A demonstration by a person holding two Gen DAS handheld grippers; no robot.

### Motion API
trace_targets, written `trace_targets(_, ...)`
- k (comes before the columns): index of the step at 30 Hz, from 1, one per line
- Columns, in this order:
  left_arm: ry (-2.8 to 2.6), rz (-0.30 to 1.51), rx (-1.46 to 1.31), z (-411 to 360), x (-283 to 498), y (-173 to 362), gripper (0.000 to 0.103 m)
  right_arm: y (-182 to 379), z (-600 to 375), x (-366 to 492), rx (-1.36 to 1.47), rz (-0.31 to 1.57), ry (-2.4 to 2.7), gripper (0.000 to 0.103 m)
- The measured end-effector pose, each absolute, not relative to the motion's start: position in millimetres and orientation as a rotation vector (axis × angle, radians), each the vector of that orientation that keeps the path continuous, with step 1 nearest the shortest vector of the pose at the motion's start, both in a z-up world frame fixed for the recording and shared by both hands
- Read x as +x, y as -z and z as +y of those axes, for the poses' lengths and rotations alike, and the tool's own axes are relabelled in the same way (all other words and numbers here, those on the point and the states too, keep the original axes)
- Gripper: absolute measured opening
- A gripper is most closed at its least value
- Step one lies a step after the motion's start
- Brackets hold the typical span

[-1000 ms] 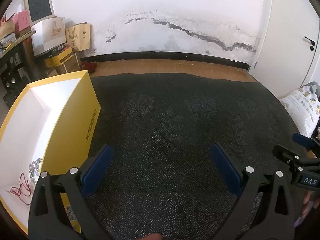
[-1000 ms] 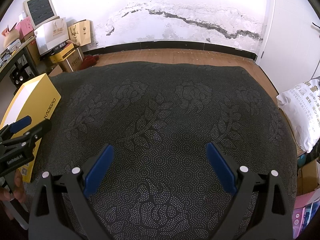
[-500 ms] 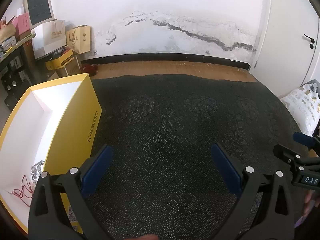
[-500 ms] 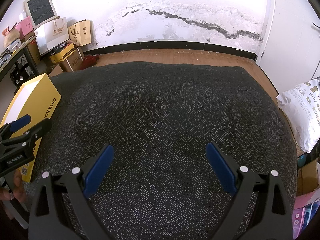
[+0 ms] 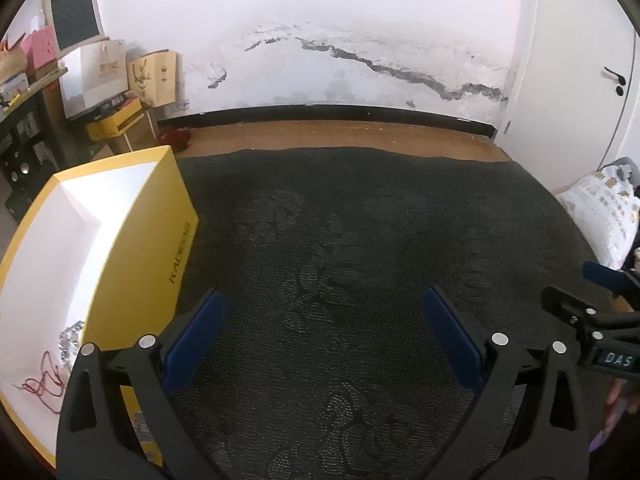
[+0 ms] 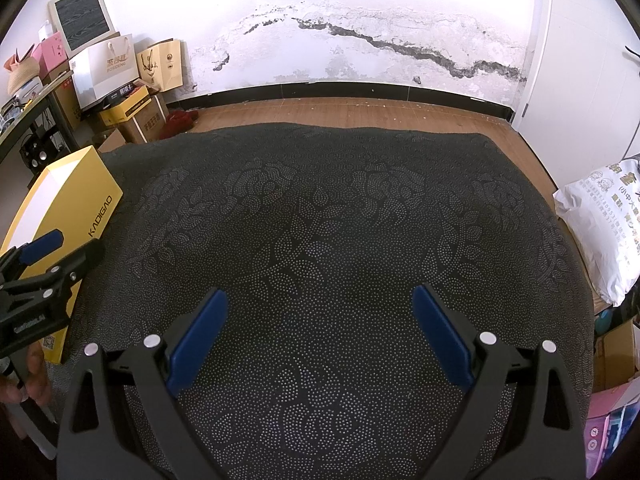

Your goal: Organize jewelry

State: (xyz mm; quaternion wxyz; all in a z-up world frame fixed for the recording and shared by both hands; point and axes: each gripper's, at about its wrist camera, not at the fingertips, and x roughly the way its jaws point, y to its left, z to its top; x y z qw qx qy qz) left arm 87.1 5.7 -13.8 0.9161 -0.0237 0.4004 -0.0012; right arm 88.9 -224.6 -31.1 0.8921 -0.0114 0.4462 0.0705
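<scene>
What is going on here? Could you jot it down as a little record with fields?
surface: dark floral-patterned cloth
container: open yellow box at the left, white inside
jewelry: silver chain and red cord, both in the box
left tongs: open, holding nothing, beside the box
right tongs: open, holding nothing, over bare cloth
loose jewelry on cloth: none visible

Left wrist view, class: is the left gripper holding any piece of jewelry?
No. The left gripper is open with only the dark patterned cloth between its blue pads, while the red cord lies in the yellow box.
</scene>
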Motion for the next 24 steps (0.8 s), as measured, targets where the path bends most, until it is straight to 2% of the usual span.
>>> trace_targets(7,-0.025,0.808,-0.123,12.5,82.1,12.4,0.097,30.7,-224.4,88.7,-0.025,0.926,-0.147,0.091)
trace_targets(24,-0.036,0.823,-0.058,6.3,83.8,14.6,0.097,31.3,-224.4,85.3,-0.025,0.926,-0.149,0.091)
